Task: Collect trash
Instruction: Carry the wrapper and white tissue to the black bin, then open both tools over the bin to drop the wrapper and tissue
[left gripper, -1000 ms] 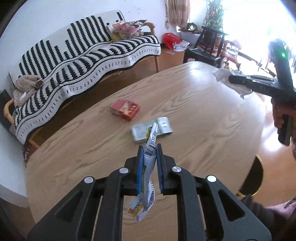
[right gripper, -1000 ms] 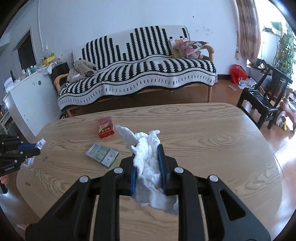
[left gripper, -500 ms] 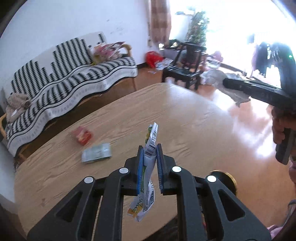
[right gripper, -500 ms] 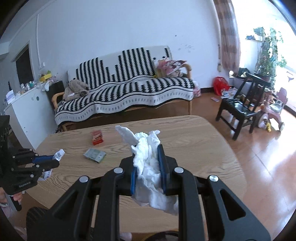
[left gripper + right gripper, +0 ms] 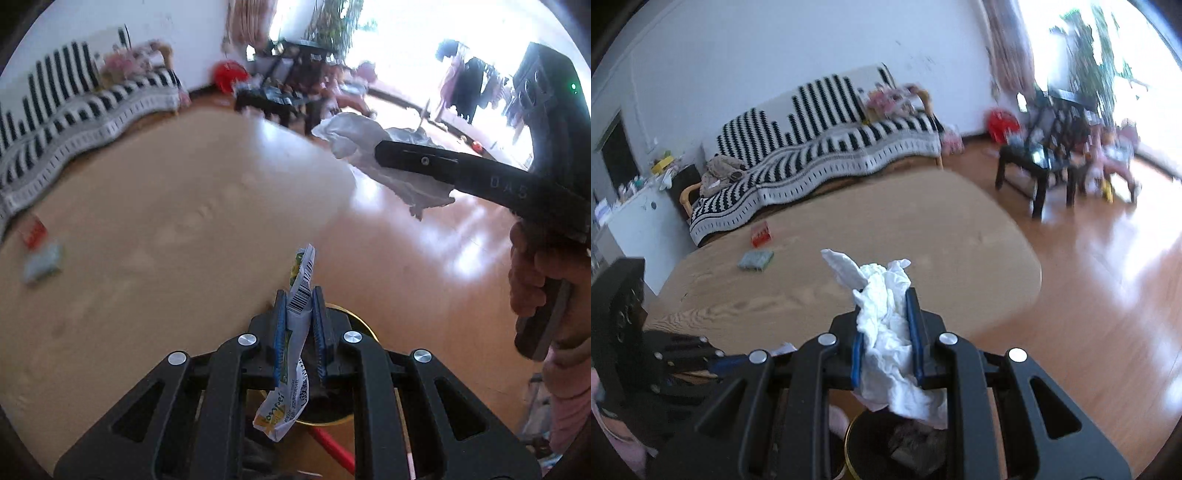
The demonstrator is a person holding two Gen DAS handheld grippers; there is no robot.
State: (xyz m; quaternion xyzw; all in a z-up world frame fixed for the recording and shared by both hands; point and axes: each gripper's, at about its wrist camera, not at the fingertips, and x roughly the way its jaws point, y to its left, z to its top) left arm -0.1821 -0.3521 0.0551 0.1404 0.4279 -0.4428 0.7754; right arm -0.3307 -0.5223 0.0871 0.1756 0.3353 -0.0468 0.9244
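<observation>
My left gripper [image 5: 298, 295] is shut on a flattened white wrapper [image 5: 300, 295] with a barcode, held upright off the table's near edge, above a black bin with a gold rim [image 5: 360, 321]. My right gripper [image 5: 884, 299] is shut on a crumpled white tissue [image 5: 886, 325] and hangs over the same bin [image 5: 886, 446]. From the left wrist view the right gripper [image 5: 380, 151] and its tissue [image 5: 354, 136] sit at upper right. A red packet [image 5: 761, 234] and a green-grey packet [image 5: 756, 260] lie on the wooden table [image 5: 849, 229].
A striped sofa [image 5: 831, 147] stands behind the table. A black chair [image 5: 1049, 162] stands on the wooden floor to the right. A red bag [image 5: 1001, 123] lies by the wall. A white cabinet [image 5: 631, 218] is at the left.
Both grippers have pulled back from the table and swung right, still holding wrapper and tissue. The bin has come into view below them. The table packets now look farther off.
</observation>
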